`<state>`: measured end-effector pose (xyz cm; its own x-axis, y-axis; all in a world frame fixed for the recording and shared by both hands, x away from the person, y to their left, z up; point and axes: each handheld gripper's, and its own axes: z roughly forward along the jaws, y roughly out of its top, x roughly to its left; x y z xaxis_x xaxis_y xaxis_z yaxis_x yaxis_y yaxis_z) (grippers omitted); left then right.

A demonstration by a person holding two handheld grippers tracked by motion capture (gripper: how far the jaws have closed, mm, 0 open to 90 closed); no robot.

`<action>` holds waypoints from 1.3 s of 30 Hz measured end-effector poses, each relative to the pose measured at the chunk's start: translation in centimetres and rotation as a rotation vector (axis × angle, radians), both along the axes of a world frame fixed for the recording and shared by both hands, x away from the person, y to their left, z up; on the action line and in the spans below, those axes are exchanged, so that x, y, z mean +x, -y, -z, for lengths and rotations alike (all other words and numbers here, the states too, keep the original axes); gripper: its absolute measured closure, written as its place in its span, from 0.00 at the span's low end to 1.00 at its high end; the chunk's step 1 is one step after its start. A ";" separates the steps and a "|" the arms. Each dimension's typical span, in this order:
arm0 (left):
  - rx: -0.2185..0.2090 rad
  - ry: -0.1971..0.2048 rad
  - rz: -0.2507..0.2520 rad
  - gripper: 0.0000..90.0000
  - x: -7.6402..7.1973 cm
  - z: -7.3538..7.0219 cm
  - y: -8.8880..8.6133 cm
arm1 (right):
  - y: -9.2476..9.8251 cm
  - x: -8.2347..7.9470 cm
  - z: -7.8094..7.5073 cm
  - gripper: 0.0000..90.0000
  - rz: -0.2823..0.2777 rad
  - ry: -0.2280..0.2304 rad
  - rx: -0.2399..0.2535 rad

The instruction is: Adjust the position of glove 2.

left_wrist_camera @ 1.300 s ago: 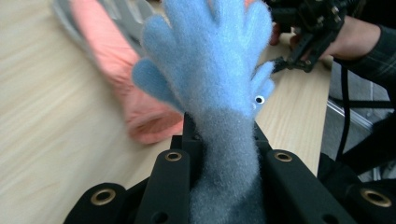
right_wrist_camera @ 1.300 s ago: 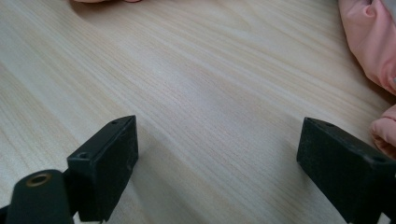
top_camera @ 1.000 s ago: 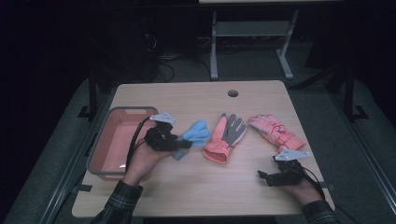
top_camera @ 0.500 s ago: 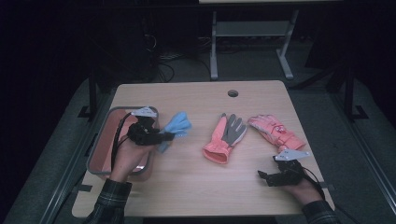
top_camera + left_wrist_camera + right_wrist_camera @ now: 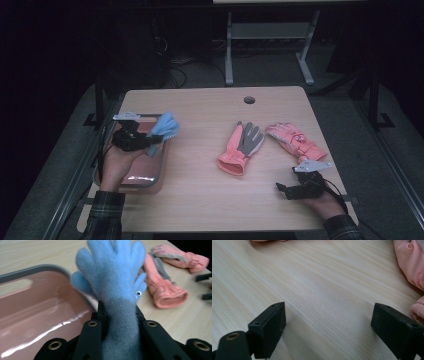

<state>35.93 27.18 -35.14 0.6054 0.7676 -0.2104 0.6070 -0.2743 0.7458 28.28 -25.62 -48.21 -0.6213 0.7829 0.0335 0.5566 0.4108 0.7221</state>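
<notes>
On the bench [image 5: 210,200], the pink tray [image 5: 145,181] lies under the left tongs [image 5: 150,142], which grip a blue glove [image 5: 164,127] by its cuff above the tray's right rim. An orange-and-grey glove [image 5: 242,147] and a pink glove [image 5: 295,141] lie well apart to the right. The right tongs [image 5: 281,189] rest open on bare wood near the pink glove.

Black hand-held gripper [image 5: 150,141] with brass-ringed screw holes, grey triangular plate, plaid sleeves.

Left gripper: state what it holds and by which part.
The left gripper is shut on the blue glove, gripping its grey cuff end; the fingers stick out free.
</notes>
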 end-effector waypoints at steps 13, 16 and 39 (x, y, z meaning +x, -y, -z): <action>0.084 -0.057 -0.144 0.85 1.6 3.1 -3.7 | 0.0 0.0 0.0 0.14 0.000 -0.001 0.001; 0.101 -0.088 -0.167 0.84 2.2 4.3 -4.1 | -0.1 0.1 0.0 0.14 0.001 -0.002 0.002; 0.198 -0.210 -0.177 0.51 3.6 7.6 -3.9 | -0.1 0.2 0.0 0.14 -0.004 -0.001 0.000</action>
